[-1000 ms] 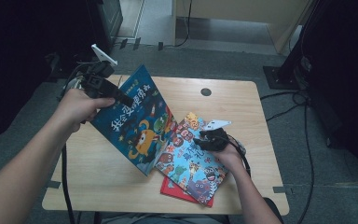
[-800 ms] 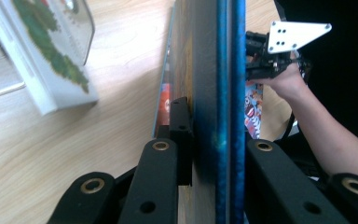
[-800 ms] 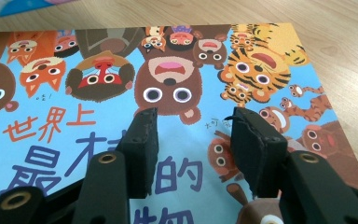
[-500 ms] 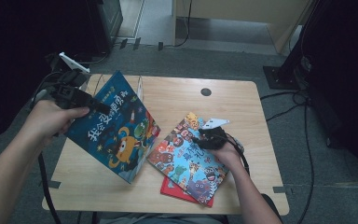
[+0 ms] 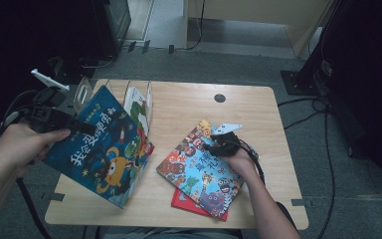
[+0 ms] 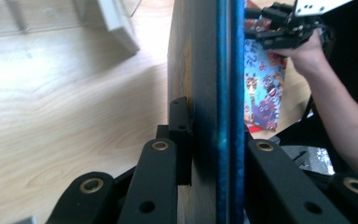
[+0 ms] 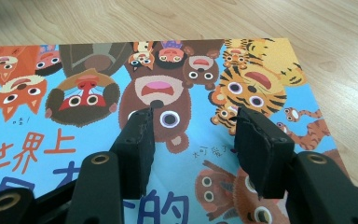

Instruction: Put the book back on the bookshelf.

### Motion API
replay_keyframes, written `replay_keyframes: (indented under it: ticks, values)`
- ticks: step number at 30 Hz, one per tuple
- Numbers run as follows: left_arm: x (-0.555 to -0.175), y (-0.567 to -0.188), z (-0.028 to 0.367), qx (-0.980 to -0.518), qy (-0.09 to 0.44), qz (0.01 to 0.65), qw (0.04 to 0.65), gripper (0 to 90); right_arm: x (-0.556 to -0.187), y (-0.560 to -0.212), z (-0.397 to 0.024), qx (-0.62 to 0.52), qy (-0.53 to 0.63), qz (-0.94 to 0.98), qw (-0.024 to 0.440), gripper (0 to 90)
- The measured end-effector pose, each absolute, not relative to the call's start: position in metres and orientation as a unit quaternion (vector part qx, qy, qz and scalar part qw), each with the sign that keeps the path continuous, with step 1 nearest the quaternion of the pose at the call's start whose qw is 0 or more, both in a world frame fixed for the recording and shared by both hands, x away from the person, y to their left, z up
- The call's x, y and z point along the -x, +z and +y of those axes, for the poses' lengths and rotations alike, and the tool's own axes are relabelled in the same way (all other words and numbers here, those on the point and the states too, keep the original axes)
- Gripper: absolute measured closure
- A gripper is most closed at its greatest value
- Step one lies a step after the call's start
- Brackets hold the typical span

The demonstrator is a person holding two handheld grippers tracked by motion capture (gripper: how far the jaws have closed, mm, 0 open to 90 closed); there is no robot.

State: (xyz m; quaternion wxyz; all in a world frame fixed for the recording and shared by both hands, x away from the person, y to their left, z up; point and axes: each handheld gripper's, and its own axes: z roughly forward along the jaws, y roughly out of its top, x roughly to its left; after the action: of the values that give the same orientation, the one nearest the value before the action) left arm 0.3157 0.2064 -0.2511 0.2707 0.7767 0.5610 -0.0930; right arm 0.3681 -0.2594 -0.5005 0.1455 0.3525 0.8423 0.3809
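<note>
The left tool (image 5: 74, 125) was clamped on the blue book (image 5: 102, 152), its jaws pressed to both faces near the spine, as the left gripper view showed edge-on. Over the last second that hand had carried the book leftward, from above the middle of the tabletop (image 5: 179, 107) out past its left edge, tilted, with its lower corner near the front edge. To me that looked like lining the book up for the rack (image 5: 114, 92) at the back left corner, so the filing step seemed under way rather than done.

The rack, a row of clear upright dividers, held one white-and-green book (image 5: 138, 107) standing in a slot; the slots nearer the left appeared free, though the blue book hid part of them.

The right tool (image 5: 214, 146) hovered over the animal book (image 5: 199, 172), jaws apart and gripping nothing, having just opened a little wider. That book lay flat on a red one (image 5: 186, 203).
</note>
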Motion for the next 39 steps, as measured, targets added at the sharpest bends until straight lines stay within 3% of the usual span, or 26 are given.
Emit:
replay_keyframes:
  ticks: [18,39]
  values:
    - [-0.307,-0.260,0.269,-0.731,-0.087,0.618,0.277,80.2,-0.368,-0.501,-0.259,-0.350,0.382,0.843,0.146,46.8]
    - [-0.352,-0.247,0.330,-0.673,-0.037,0.684,0.279,81.8,-0.365,-0.503,-0.258,-0.347,0.390,0.840,0.150,44.3]
